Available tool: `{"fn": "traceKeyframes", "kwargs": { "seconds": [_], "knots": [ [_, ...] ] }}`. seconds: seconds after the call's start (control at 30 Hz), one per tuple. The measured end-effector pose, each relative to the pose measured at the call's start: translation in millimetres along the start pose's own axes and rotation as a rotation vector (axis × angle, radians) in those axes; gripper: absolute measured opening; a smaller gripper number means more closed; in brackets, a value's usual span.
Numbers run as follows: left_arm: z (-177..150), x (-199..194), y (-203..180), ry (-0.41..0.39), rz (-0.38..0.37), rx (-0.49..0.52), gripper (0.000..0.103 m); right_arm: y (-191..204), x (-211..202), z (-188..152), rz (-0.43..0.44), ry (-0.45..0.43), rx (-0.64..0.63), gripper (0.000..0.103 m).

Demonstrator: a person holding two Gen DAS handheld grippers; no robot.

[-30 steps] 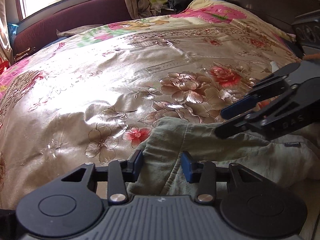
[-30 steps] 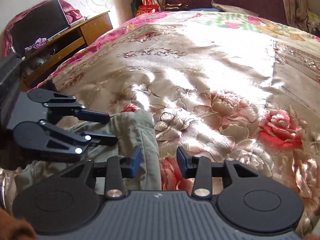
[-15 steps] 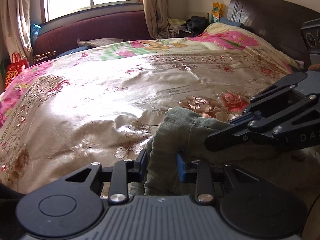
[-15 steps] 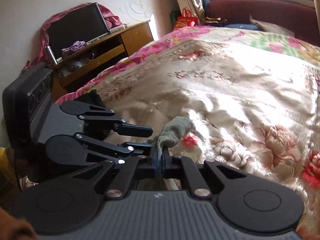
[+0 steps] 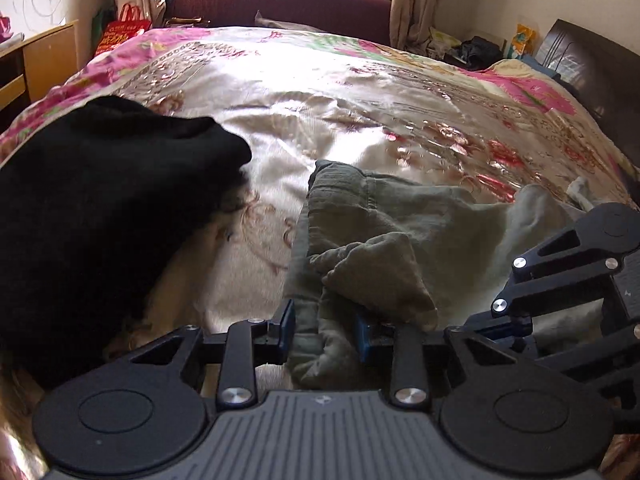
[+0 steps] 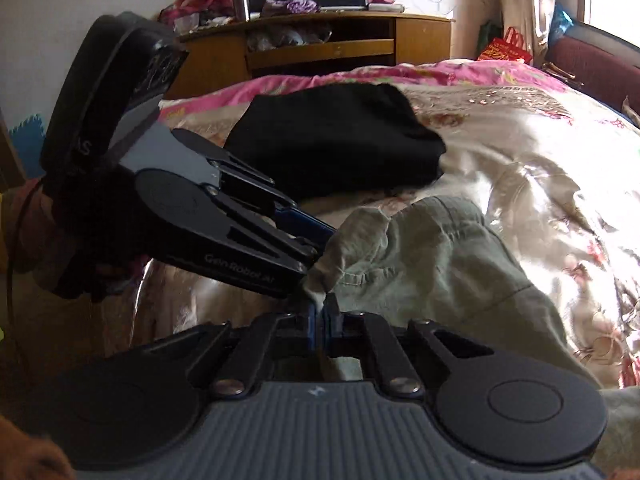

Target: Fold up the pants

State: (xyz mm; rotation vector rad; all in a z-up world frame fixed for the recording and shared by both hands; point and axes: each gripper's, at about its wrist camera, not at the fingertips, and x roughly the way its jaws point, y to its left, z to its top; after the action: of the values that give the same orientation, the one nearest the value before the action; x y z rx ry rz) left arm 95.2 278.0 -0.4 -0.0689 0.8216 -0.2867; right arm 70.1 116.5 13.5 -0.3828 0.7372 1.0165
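The green pants [image 5: 384, 236] lie bunched on the near part of the bed [image 5: 320, 92], a hemmed edge turned toward the middle of the floral cover [image 6: 540, 168] and the rest piled back toward both cameras. A thick fold of the cloth sits between the pads of the left tongs [image 5: 325, 330], which stand partly apart with cloth filling the gap and both pads against it. The right tongs [image 6: 320, 326] are pinched nearly together on a thin raised edge of the same pants; in the right wrist view that edge rises as a small peak between the blue pads. The two tongs sit just beside each other, the left ones [image 6: 316, 248] reaching in from the left in the right wrist view, the right ones [image 5: 500, 320] entering at the right edge in the left wrist view.

A folded black garment [image 6: 336, 140] rests on the cover to the left of the pants, near but apart from them. Beyond the pants the cover stretches bare toward the window-side sofa [image 5: 280, 4]. A wooden cabinet [image 6: 320, 48] stands past the bed's left edge, a dark headboard [image 5: 592, 64] at its right.
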Motion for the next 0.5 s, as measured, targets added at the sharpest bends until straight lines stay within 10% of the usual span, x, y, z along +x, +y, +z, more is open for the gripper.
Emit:
{"fn": "traceKeyframes", "kwargs": {
  "seconds": [0.33, 0.5],
  "knots": [
    [-9.9, -46.8, 24.9, -0.135, 0.114, -0.146, 0.045, 33.8, 22.8, -9.2, -0.099, 0.037, -0.109, 0.011],
    [-0.5, -54.1, -7.7, -0.171, 0.041, -0.084, 0.046, 44.5, 21.5, -13.9, -0.150, 0.013, -0.108, 0.013]
  ]
}}
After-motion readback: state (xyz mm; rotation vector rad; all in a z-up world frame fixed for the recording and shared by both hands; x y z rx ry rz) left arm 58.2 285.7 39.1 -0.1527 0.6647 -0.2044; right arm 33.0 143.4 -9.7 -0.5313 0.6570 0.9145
